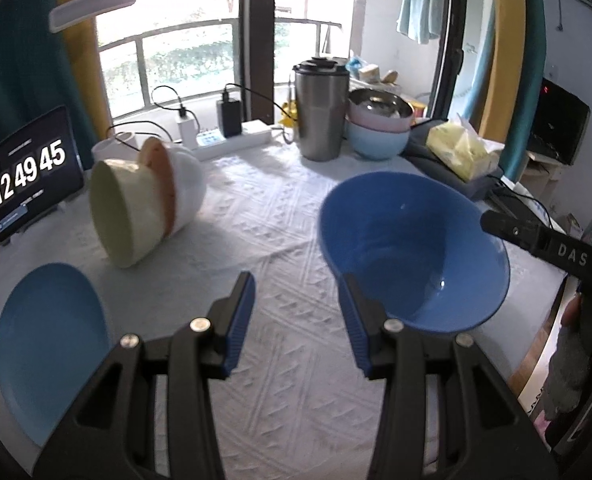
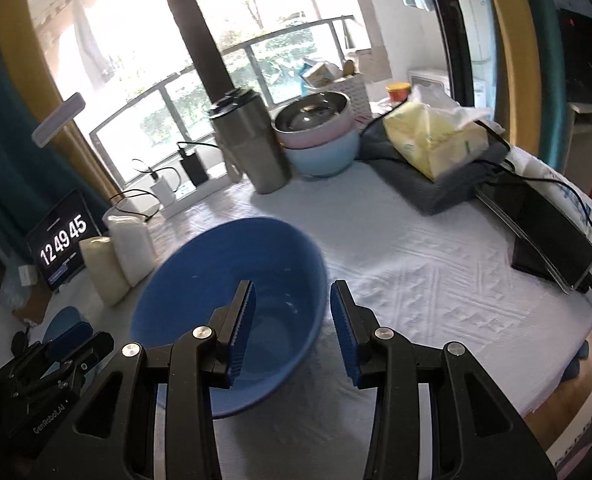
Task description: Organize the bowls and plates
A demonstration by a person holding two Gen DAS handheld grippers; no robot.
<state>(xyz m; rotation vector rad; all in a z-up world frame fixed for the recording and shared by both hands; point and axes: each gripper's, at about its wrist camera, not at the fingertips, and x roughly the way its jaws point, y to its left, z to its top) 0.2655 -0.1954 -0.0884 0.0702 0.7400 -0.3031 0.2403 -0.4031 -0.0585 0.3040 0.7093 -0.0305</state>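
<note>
A dark blue bowl [image 1: 411, 248] [image 2: 232, 300] stands on the white tablecloth [image 1: 280, 360]. My right gripper [image 2: 292, 312] is open. Its left finger is over the bowl's inside and its right finger just outside the right wall, and the pads do not press. In the left wrist view it shows as a black arm [image 1: 535, 240] at the bowl's right rim. My left gripper [image 1: 299, 312] is open over bare cloth, left of the bowl, with nothing between its fingers. A blue plate [image 1: 48, 344] lies at the near left. Cream, orange and white bowls [image 1: 144, 204] lie nested on their side.
At the back stand a steel tumbler [image 1: 321, 112] and a steel bowl nested in pink and light blue bowls [image 1: 377, 128]. A tablet clock [image 1: 28, 184] leans at the left. A tissue pack [image 2: 435, 136] and a dark device [image 2: 551, 240] line the right side. A power strip [image 1: 232, 136] runs along the window.
</note>
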